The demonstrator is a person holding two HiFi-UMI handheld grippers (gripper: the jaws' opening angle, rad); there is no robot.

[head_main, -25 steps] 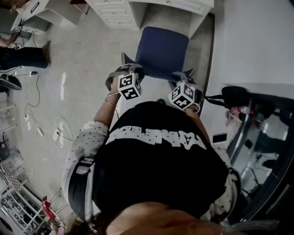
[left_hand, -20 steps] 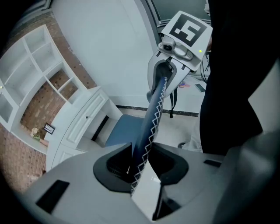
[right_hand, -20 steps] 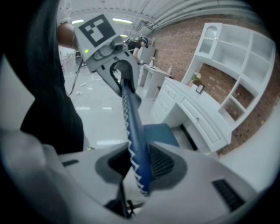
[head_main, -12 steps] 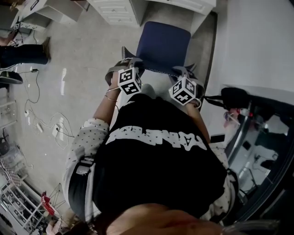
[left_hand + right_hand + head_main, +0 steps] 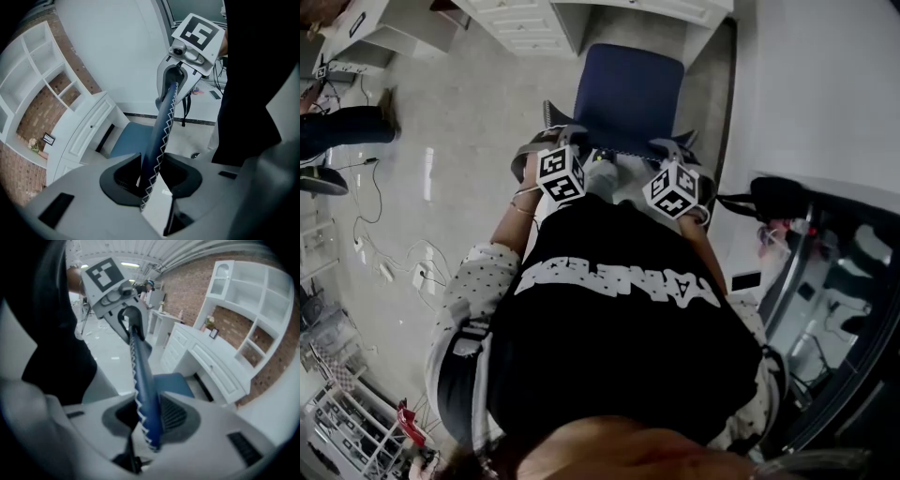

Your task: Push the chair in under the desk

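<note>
I see the pale floor (image 5: 469, 141) bearing the chair (image 5: 628, 94) far, at the desk (image 5: 544, 23); cables (image 5: 384, 253) lie left.

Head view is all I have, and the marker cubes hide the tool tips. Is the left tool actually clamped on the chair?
Observer: Yes. The left gripper view shows the left tool shut on the top edge of the blue backrest, which runs between its jaws.
Operator: And the right one?
Observer: The right gripper view shows the right tool shut on that same white-stitched edge, further along it.
</note>
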